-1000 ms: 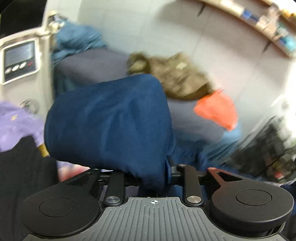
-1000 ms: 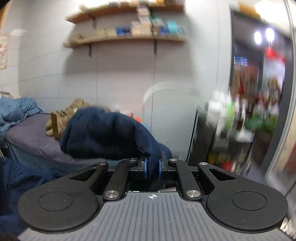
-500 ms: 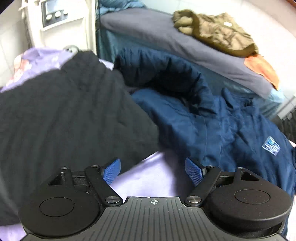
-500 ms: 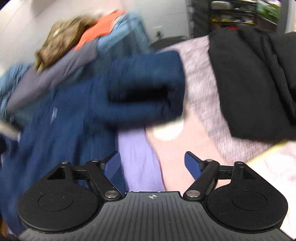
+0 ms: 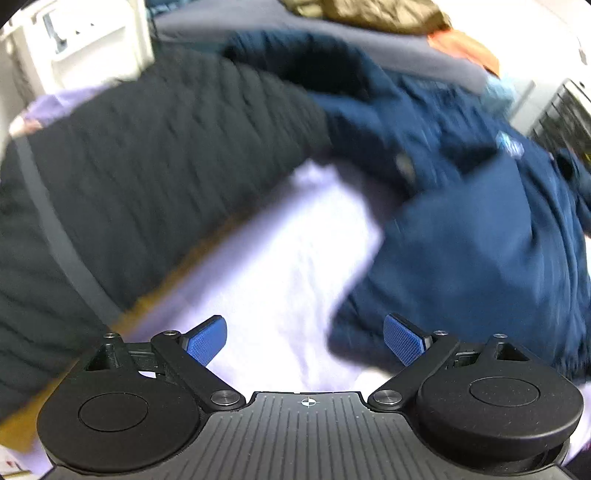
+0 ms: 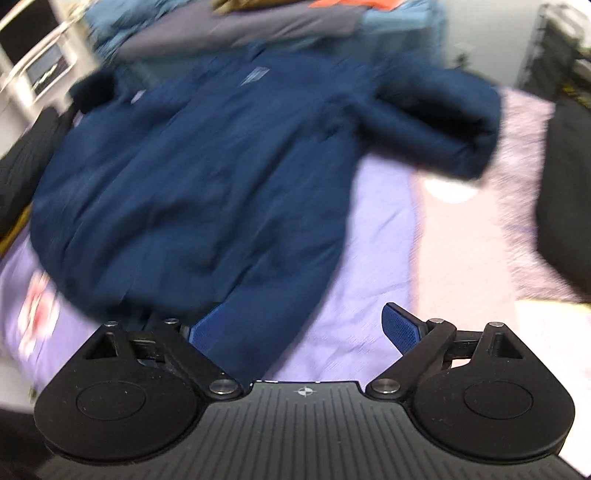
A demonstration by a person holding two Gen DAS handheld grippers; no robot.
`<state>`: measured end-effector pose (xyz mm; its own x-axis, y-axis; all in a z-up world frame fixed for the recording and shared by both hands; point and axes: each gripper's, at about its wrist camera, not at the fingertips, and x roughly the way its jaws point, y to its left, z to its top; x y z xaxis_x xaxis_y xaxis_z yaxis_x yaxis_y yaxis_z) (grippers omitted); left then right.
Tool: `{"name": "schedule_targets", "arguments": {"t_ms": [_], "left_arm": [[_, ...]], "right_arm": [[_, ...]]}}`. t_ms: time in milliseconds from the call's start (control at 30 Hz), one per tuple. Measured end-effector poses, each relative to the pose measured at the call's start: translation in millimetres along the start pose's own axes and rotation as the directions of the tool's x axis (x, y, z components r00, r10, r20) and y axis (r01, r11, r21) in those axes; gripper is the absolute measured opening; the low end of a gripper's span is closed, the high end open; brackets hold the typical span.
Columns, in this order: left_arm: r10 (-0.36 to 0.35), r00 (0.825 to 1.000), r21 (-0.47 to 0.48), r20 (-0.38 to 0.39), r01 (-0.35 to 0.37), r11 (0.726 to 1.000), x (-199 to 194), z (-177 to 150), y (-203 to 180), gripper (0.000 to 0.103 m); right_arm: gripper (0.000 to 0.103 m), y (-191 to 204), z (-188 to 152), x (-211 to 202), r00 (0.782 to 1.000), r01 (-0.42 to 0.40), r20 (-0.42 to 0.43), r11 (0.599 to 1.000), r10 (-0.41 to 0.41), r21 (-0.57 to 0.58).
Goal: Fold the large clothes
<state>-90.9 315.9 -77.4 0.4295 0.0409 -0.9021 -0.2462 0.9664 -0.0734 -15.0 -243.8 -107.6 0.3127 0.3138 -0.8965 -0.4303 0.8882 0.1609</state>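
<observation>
In the left wrist view, one left hand-held gripper [image 5: 306,338] is seen with its two blue pads [image 5: 205,339] spread wide and nothing held between them. One navy coat [image 5: 461,221] lies to the right on a lilac sheet [image 5: 280,266], its lower edge just beside the right pad. One black quilted garment [image 5: 129,177] is spread to the left, meeting the coat near the top. Only this view shows a white appliance [image 5: 85,40] at the upper left. An olive garment [image 5: 380,14] and an orange one [image 5: 461,44] are piled on a grey surface behind. The picture is blurred.

In the right wrist view, one right hand-held gripper [image 6: 301,328] is likewise held wide and empty, the coat [image 6: 192,177] hem lying over its left pad. Here the coat is seen nearly whole, front up, with one sleeve [image 6: 436,122] reaching right and a chest badge [image 6: 255,75]. Only here is shown a pink patterned part of the bedding [image 6: 480,229] with a second black garment [image 6: 565,192] at the right edge. A dark rack [image 6: 554,48] stands at the upper right.
</observation>
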Motion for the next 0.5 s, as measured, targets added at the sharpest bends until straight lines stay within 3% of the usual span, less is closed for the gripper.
{"name": "schedule_targets", "arguments": {"t_ms": [167, 267, 433, 500], "left_arm": [[-0.052, 0.999, 0.111, -0.013, 0.053, 0.992, 33, -10, -25, 0.103], [-0.051, 0.999, 0.203, -0.015, 0.053, 0.978, 57, -7, -36, 0.103], [-0.105, 0.994, 0.166, -0.036, 0.11, 0.98, 95, 5, -40, 0.103], [-0.116, 0.992, 0.147, -0.042, 0.121, 0.982, 107, 7, -45, 0.103]], "right_arm": [[0.092, 21, -17, 21, 0.994, -0.068, -0.084, 0.996, 0.073, 0.053], [0.092, 33, -23, 25, 0.992, -0.063, -0.112, 0.998, 0.062, -0.001], [0.09, 49, -32, 41, 0.989, -0.03, -0.148, 0.997, 0.019, -0.07], [0.082, 53, -30, 55, 0.986, 0.004, -0.164, 0.996, -0.017, -0.084]]}}
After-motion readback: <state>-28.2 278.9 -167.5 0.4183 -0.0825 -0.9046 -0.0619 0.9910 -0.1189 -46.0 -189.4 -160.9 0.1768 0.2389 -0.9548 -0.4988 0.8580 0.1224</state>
